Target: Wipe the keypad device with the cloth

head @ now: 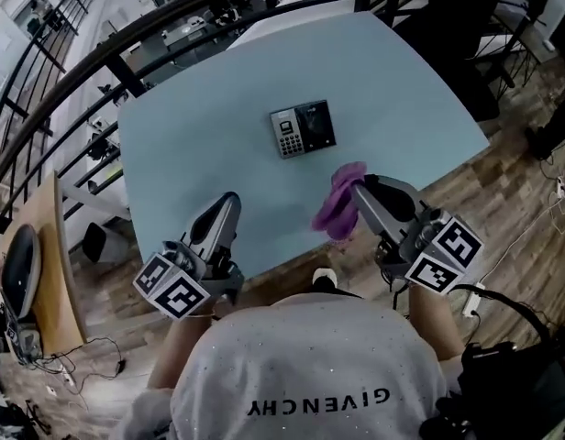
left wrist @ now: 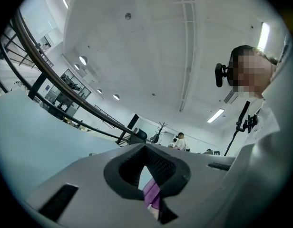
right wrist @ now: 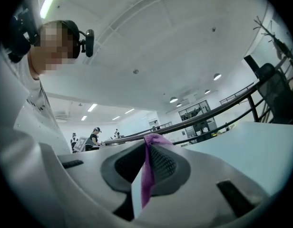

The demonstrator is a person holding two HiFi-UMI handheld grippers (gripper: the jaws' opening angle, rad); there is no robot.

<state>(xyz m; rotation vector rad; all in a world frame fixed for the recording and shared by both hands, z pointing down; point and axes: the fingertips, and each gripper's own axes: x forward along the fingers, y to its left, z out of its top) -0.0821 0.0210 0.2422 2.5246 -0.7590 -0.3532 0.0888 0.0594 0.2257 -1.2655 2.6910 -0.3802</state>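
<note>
cloth soft, light | R gripper clamped on it, I'd hold that grip | L gripper tips together, empty | keypad far, rigid, may slide

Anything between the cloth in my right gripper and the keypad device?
No. In the head view only bare table separates the cloth from the keypad device.

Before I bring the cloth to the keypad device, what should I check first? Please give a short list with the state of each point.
1. Cloth held firmly: ok, the right gripper is shut on it.
2. Keypad device uncovered: ok.
3. Path from cloth to device: ok, nothing lies between them.
4. Left gripper out of the way: ok, shut, off to the side.
5. Device fixed against sliding: cannot tell.
</note>
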